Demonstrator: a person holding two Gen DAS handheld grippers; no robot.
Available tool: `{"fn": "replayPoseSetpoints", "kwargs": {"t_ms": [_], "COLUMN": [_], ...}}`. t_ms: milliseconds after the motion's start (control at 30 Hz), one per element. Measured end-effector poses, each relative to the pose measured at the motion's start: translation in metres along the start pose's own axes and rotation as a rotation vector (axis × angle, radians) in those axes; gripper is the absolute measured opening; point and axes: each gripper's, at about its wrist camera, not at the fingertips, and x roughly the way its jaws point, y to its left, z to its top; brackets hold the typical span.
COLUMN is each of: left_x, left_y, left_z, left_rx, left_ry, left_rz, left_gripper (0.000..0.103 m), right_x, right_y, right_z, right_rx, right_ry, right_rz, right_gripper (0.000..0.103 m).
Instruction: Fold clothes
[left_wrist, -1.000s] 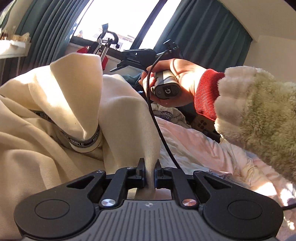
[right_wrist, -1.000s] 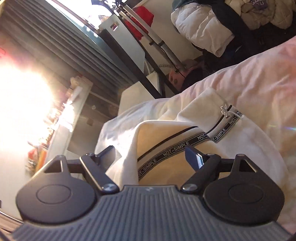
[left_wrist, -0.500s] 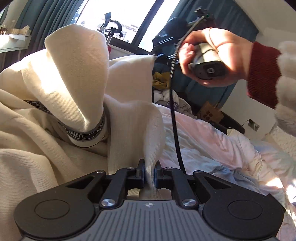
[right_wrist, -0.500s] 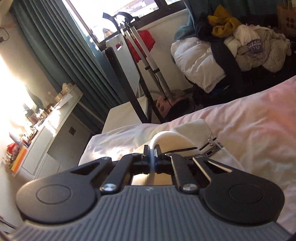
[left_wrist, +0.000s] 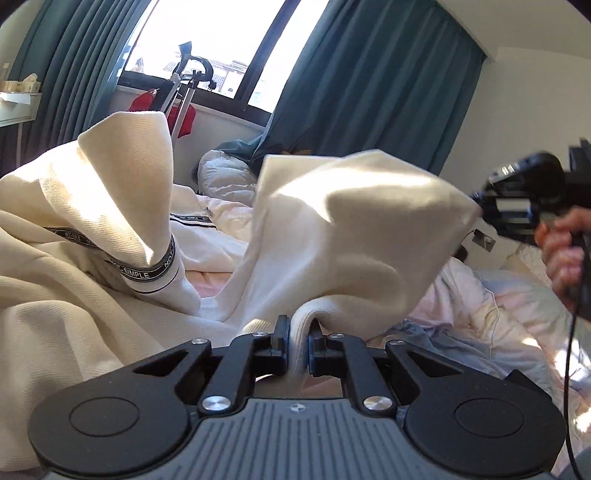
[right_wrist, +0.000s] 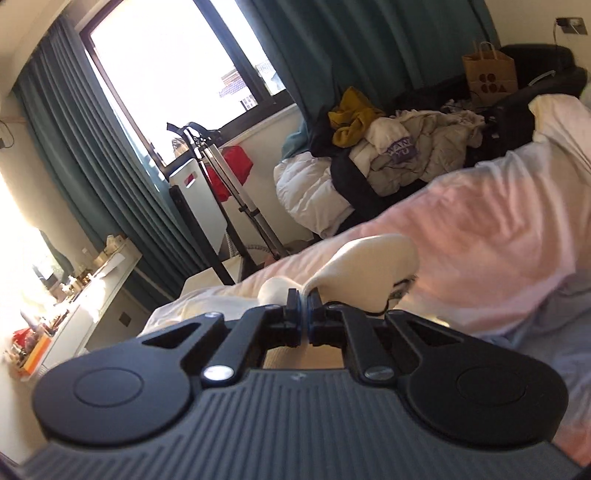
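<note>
A cream garment (left_wrist: 351, 236) with a black "NOT-SIMPLE" band (left_wrist: 147, 271) lies bunched on the bed. My left gripper (left_wrist: 297, 341) is shut on a ribbed edge of it. My right gripper (right_wrist: 303, 321) is shut on another fold of the same garment (right_wrist: 369, 266). In the left wrist view the right gripper (left_wrist: 484, 210) pinches the cloth at the far right, and the fabric hangs stretched between the two grippers above the bed. The rest of the garment is piled at the left.
A pink and white duvet (right_wrist: 498, 240) covers the bed. A heap of clothes and a white puffer jacket (right_wrist: 314, 192) lie by the window. A folded ironing board and metal stand (right_wrist: 207, 192) lean near the teal curtains. A dresser (right_wrist: 74, 295) stands at left.
My right gripper closed on a fold of the garment, then pulled it away to the right, spreading the cloth between the two grippers. My left gripper kept its hold.
</note>
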Motion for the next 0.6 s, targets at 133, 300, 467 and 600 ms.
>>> {"fn": "replayPoseSetpoints", "kwargs": {"t_ms": [133,300,467,600], "left_x": [-0.004,-0.007,-0.020,-0.015], "left_y": [0.000,0.003,-0.010,-0.015], "left_z": [-0.004,-0.009,0.012,0.022], "left_rx": [-0.018,-0.022,-0.054,-0.068], "left_ry": [-0.004,0.000,0.003,0.006], "left_rz": [0.021,0.080,0.138,0.165], "left_gripper": [0.010,0.010,0.010,0.010], "right_x": [-0.017,-0.012,0.008,-0.001], "right_y": [-0.050,-0.071,-0.068,-0.080], "right_z": [-0.042,-0.106,-0.136,-0.126], "right_rx": [0.127,0.115,0.104,0.128], "right_ry": [0.085,0.204,0.342,0.313], "right_rz": [0.013,0.108,0.131,0.137], "right_gripper": [0.007,0.007,0.009,0.011]}}
